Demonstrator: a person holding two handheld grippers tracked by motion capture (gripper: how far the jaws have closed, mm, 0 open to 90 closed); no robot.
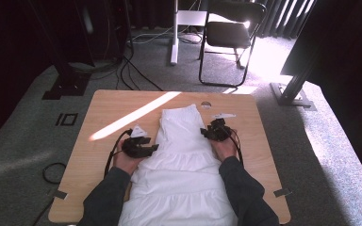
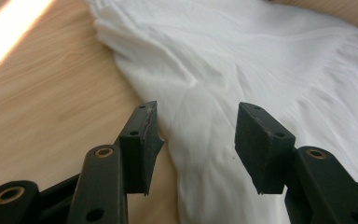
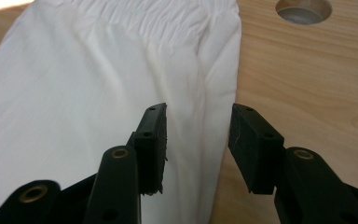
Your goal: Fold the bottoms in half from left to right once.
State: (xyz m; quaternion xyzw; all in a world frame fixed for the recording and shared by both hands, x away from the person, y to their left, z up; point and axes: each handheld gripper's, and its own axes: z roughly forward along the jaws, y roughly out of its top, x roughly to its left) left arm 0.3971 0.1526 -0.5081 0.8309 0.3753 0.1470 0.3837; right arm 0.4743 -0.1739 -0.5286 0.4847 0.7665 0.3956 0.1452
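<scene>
Since it lies limp and flat down the middle of the worktop [image 1: 103, 106], from centre frame to the bottom edge of the high view, the white garment [image 1: 181, 160] looks like thin, light cloth: soft, no stiffness, prob. a tiered skirt or dress w/ a gathered band at the upper end. It'll sag and drape from wherever it's picked up, so one pinch point would let the rest slide and bunch; two matched grips on opposite side edges look the safer bet. Not fragile, not heavy, but smooth wood under it means it may drag rather than stay put. Left hand-held gripper [image 1: 141, 147] sits at the garment's left edge, mid-frame in the high view; in the left gripper view its jaws stand apart w/ the cloth edge [image 2: 168, 135] below the gap, pads not pressing on anything. Right hand-held gripper [image 1: 215, 132] is at the right edge, slightly higher in frame; its jaws are likewise parted, straddling the folded side hem [image 3: 214, 116] w/o pinching it. Best hold, I'd judge: the doubled side hems right under each gap, where the layers give the pads more to bite. A round hole [image 3: 304, 10] in the worktop shows upper right of the right gripper view, apart from the cloth.
</scene>
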